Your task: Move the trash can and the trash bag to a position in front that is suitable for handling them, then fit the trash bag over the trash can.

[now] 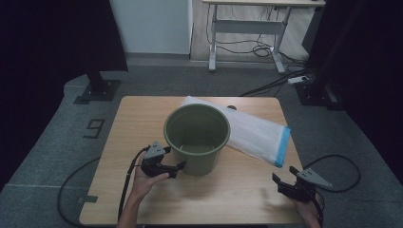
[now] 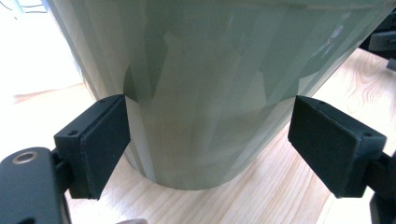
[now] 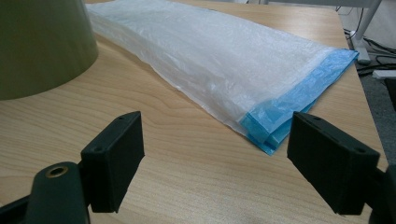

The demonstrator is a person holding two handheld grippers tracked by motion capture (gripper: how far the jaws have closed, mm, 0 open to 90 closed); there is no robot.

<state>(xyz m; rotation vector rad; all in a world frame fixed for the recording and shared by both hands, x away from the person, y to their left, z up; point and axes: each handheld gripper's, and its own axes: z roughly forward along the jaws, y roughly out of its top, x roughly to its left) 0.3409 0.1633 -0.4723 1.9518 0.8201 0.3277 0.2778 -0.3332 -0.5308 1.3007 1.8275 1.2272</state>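
**A:** Entry, left side. Your left gripper (image 1: pixel 177 167) sits low against the olive-green plastic bucket (image 1: pixel 197 137), near its base. In the left gripper view the jaws are spread wide, one to each side of the bucket (image 2: pixel 210 93) wall; the left pad (image 2: pixel 100 140) lies right at the wall, though you cannot tell if it touches. The right pad (image 2: pixel 327 144) stands clear of it. Nothing is clamped.

**B:** And where does the bucket stand for you?

**A:** Upright on the wooden table (image 1: pixel 142 123), directly ahead of your left gripper and just beyond its jaws. Its mouth faces up.

**B:** Right side?

**A:** Your right gripper (image 1: pixel 285 183) hovers near the table's near edge, well apart from the bucket. Its jaws are also apart, with bare table (image 3: pixel 187 154) between them. Ahead of them lies a flat, folded clear plastic bag (image 3: pixel 224 60) with a blue strip (image 3: pixel 303 93) along its end, that end nearest to your right gripper. The bucket (image 3: pixel 42 42) shows far to the upper left of your right jaws.

**B:** Bag and bucket?

**A:** In the high view the bag (image 1: pixel 252 130) runs behind the bucket; contact cannot be told.
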